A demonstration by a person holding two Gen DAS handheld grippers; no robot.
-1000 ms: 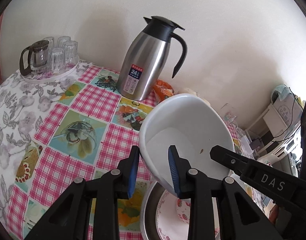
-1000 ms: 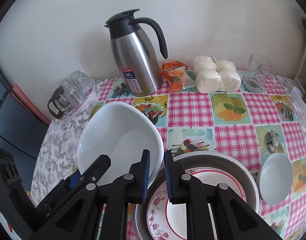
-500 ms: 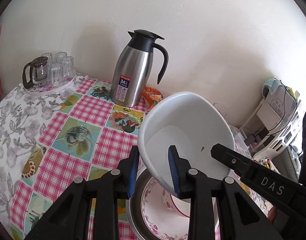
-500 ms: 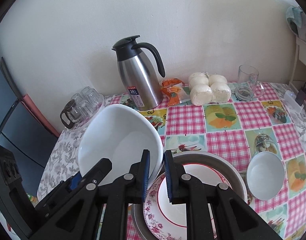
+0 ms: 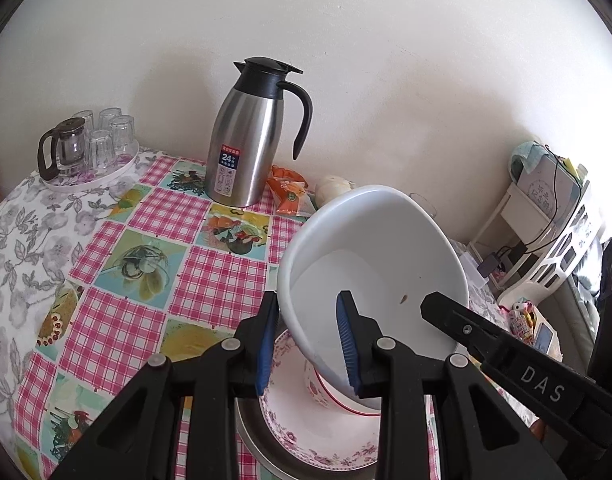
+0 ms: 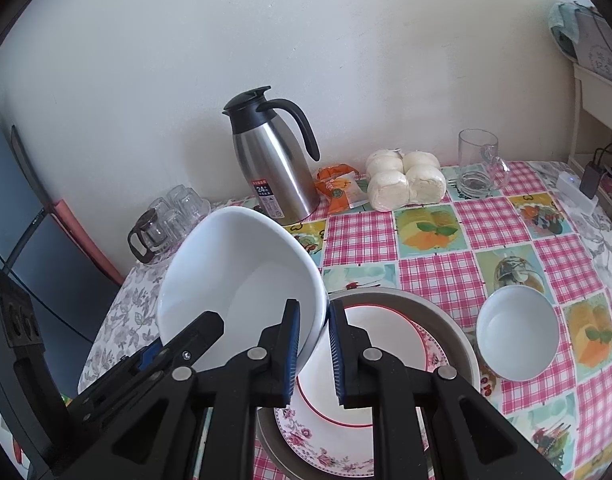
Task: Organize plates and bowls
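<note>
Above the checked tablecloth point(image 5: 194, 276), a large white bowl point(image 5: 370, 264) hung tilted, held by both claws. The left gripper point(image 5: 306, 340) was clamped on the bowl's near rim, one blue pad outside the wall and one inside. The right gripper point(image 6: 312, 354) pinched the rim on the opposite side. Below lay a floral plate point(image 6: 318, 452) in a metal basin point(image 6: 454, 336). At two o'clock from the basin in the right view sat a small white bowl point(image 6: 516, 338). At eleven o'clock from the big bowl stood a steel flask point(image 5: 242, 140), its label reading "24". The right gripper's arm bore the letters "DAS".
</note>
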